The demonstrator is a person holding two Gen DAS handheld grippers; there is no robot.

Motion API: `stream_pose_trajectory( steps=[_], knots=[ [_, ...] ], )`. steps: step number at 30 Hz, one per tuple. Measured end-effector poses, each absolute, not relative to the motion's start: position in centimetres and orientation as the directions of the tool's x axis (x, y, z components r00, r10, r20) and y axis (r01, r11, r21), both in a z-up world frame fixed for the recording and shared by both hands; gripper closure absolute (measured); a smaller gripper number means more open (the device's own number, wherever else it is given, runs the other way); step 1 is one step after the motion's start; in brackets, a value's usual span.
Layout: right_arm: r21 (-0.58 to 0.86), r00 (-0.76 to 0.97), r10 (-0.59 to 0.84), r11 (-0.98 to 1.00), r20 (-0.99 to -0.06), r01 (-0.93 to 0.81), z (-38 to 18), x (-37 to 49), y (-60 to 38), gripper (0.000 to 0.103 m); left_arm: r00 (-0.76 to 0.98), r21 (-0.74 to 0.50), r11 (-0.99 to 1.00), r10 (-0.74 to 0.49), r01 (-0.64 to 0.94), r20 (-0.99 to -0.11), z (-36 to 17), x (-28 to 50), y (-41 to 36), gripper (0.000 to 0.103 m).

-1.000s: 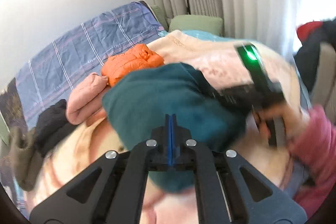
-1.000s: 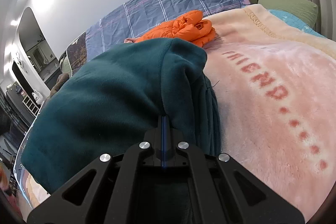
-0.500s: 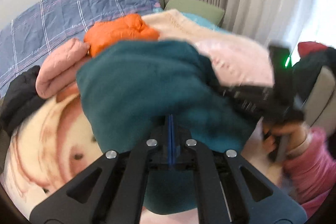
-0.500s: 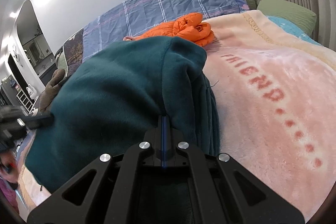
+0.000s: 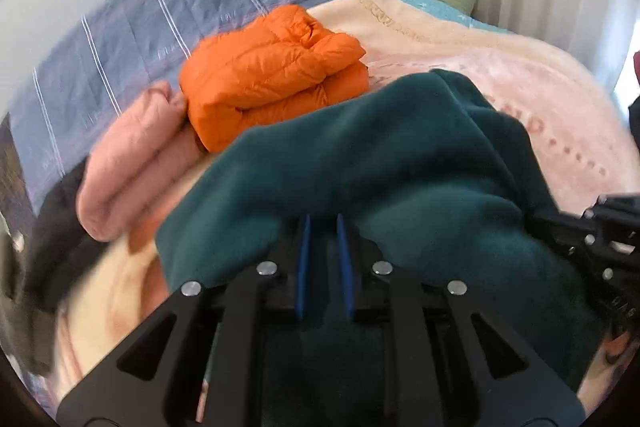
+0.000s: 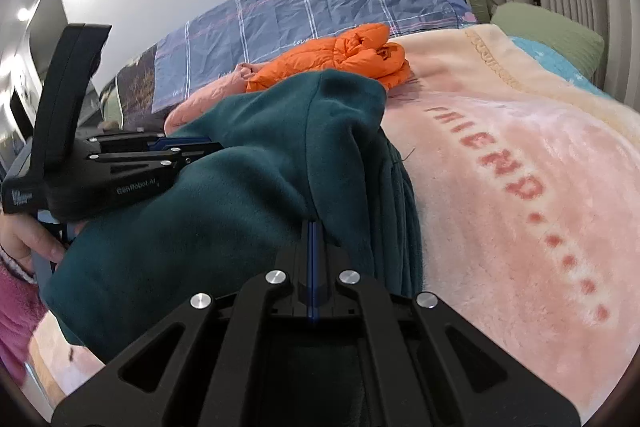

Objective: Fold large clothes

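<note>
Since a second ago the left gripper (image 5: 323, 265) has swung in over the bed and its jaws have just been opening — the blue pads now stand a little apart with teal fleece between them, no longer pinching it. Beside it the right gripper (image 6: 313, 269) stays shut on a fold of the teal fleece garment (image 6: 224, 195), which lies bunched on the pink blanket (image 6: 520, 195), its long axis running from one gripper across to the other. From the left jaws the fleece lies straight ahead and below, the right gripper off at that view's right edge. An orange puffer jacket (image 5: 276, 75) and a pink folded garment (image 5: 132, 167) sit beyond it. Judging by this, the left side is released, so the right hand alone holds the cloth — any next fold turns on that held edge.
</note>
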State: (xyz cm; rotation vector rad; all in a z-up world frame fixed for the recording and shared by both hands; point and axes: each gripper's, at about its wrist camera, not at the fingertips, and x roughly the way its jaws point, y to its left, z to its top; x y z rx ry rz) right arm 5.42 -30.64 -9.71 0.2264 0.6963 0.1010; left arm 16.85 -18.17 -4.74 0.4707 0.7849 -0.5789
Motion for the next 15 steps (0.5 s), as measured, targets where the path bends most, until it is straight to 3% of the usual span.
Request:
stream_pose_trajectory(
  steps=[4,10,13,14,15],
  knots=[
    [0.325,0.736,0.259,0.944,-0.626,-0.055,-6.1,6.4,-31.4,0.094,0.572,0.160,0.751,-0.328,0.641,-0.752,-4.4,16.4,-17.9,0.090],
    [0.275,0.763,0.246,0.957,-0.598,-0.093,-1.3,12.7,-30.7,0.094,0.570,0.151,0.750,-0.339,0.644,-0.749,-4.2,16.8,-17.8,0.090],
    [0.227,0.674,0.153,0.974,-0.723,0.023,-5.9,18.1,-31.4,0.097,0.566,0.122,0.754,-0.366,0.645,-0.739,-4.2,16.9,-17.2,0.090],
    [0.294,0.621,0.205,0.955,-0.756,0.043,-9.2,19.5,-32.2,0.099,0.554,0.087,0.757,-0.389,0.648,-0.736,-4.2,17.1,-16.8,0.090],
    [0.385,0.630,0.267,0.921,-0.729,0.055,-11.1,19.7,-33.3,0.100,0.527,0.030,0.760,-0.420,0.649,-0.739,-4.3,17.5,-16.4,0.090]
  ],
)
